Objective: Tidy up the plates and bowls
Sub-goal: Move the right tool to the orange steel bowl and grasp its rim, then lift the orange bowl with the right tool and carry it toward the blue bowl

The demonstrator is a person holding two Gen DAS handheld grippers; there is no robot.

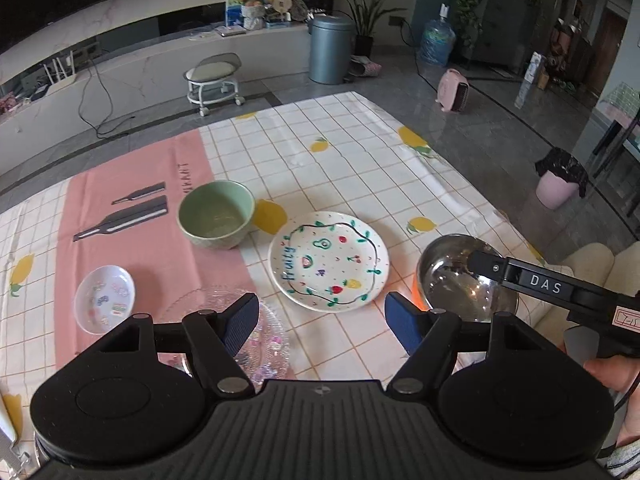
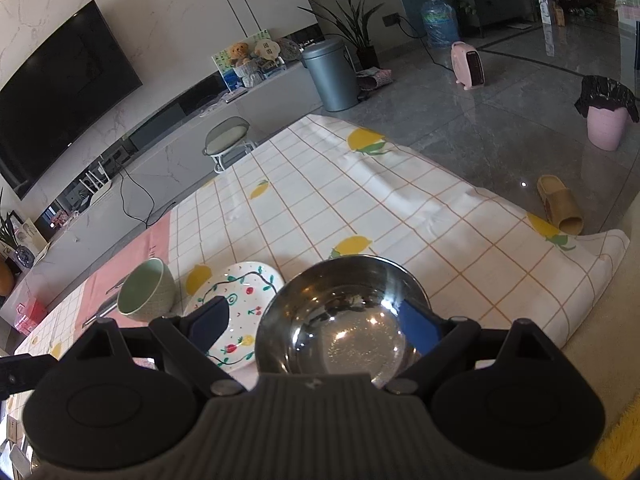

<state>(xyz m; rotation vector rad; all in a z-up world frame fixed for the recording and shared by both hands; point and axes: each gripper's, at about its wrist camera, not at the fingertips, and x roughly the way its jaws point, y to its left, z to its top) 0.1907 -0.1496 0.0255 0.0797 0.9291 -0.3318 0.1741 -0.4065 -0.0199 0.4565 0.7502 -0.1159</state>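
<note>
My right gripper (image 2: 316, 326) has its fingers spread wide, and the steel bowl (image 2: 344, 320) sits between them. One finger (image 2: 420, 330) looks to be inside the bowl near its right wall, the other (image 2: 208, 320) is well outside on the left, above the fruit plate (image 2: 236, 300). So nothing is pinched yet. My left gripper (image 1: 320, 320) is also spread and holds nothing; it hangs over the glass dish (image 1: 224, 316), with the small plate (image 1: 105, 298) to its left.

The steel bowl stands near the table edge, just beside the fruit plate, and the green bowl (image 1: 216, 214) is farther back on the pink mat (image 1: 132, 216).

I think the main risk is the closing. The steel is smooth and round, so the wall may slip out of the pads, or the bowl may slide toward the edge. The outer finger could also knock the fruit plate when it comes in. If I lift with a thin grip on one wall, the bowl may tilt and drop.
</note>
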